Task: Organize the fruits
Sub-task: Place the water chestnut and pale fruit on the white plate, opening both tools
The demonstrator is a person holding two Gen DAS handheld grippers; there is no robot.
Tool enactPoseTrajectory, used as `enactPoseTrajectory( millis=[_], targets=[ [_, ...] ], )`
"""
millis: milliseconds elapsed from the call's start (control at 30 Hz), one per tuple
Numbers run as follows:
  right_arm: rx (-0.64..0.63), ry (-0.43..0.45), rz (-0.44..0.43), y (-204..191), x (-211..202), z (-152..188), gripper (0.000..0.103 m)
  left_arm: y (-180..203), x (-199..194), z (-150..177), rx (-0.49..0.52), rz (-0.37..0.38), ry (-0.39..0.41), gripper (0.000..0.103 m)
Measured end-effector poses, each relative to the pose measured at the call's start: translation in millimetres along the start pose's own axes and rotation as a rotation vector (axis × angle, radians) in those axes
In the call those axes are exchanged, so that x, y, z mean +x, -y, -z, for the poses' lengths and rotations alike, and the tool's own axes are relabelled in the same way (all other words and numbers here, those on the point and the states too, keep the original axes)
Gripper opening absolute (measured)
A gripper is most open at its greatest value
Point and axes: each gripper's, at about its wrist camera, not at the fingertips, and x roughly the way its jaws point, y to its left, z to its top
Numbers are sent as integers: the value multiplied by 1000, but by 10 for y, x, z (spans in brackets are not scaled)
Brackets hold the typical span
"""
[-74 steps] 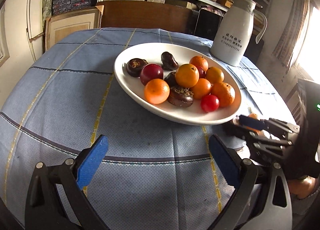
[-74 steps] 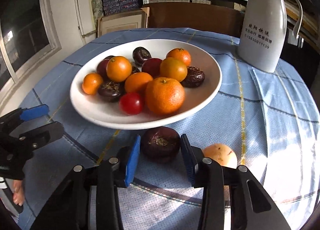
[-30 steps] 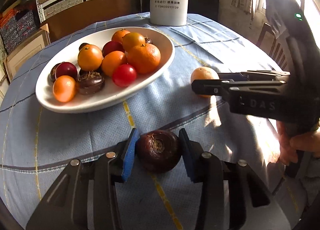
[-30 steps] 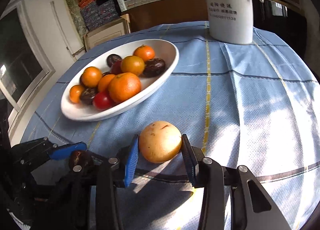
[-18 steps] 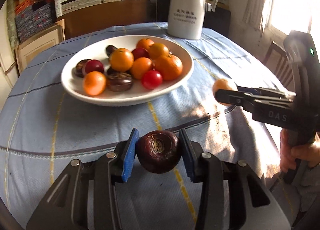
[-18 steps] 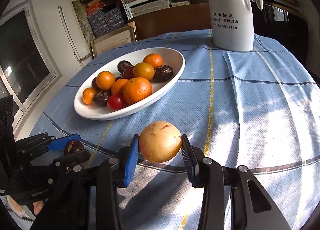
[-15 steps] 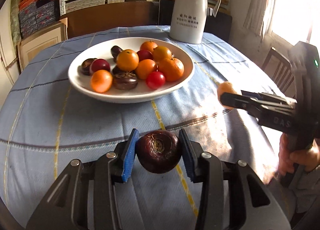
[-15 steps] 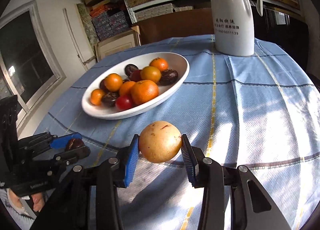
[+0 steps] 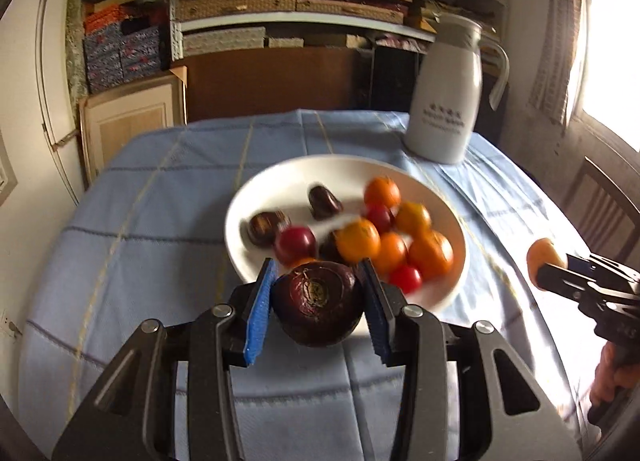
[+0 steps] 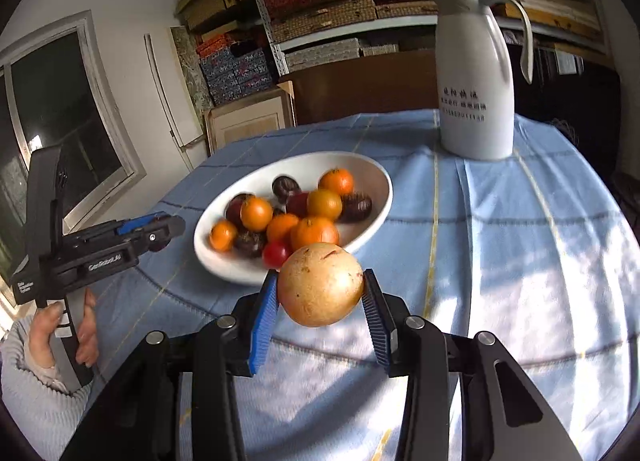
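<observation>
Fruit in both tools, both hanging in the air short of the white bowl (image 9: 452, 221), w/ nothing under them but the blue cloth (image 9: 168, 197) on the bench. Left tool (image 9: 318, 307) is clamping a dark purple fruit (image 9: 318, 303) between its blue pads, jaws nearly closed round it. Right tool (image 10: 320, 291) is pinching a tan-yellow round fruit (image 10: 320, 289) the same way, pads pressing on its sides.

Risks, as I'm judging them: both fruits are round and smooth-ish, so a slack grip or a quick swing could be letting one slip and roll off the bench edge. Bowl is already crowding up on its near side w/ oranges (image 9: 358, 241) and a red one (image 9: 406, 279); dropping from height could be knocking those out or bruising them. Two tools heading for one bowl could also be clashing over the rim.

Views: right wrist cam is showing the person's hand (image 10: 60, 337) and grey sleeve (image 10: 36, 413) gripping the left tool's handle, plus a dark window (image 10: 60, 121); left cam isn't. Left cam is showing a chair (image 9: 600, 205) by a bright window and the bare far-left part of the bowl. White jug (image 10: 474, 73) is standing well behind the bowl in both.
</observation>
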Motion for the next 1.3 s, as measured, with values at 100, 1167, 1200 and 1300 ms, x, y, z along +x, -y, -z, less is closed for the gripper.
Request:
enactPoseTrajectory(
  millis=[100,1167,1200,1300],
  targets=[
    [-19,35,2,-63,43,-295,42,-59,88,-220,-5,-30,26,41],
    [-39,-114,15,-209,1579,-740,42,25,1337,-609,72,-92,-21,41],
    [-41,-119,15,-221,1601,-734,42,21,1348,-604,71,-90,-24,41],
    [-50,-126,15,-238,1642,-710,42,6,1404,-588,68,-85,-34,41]
  ],
)
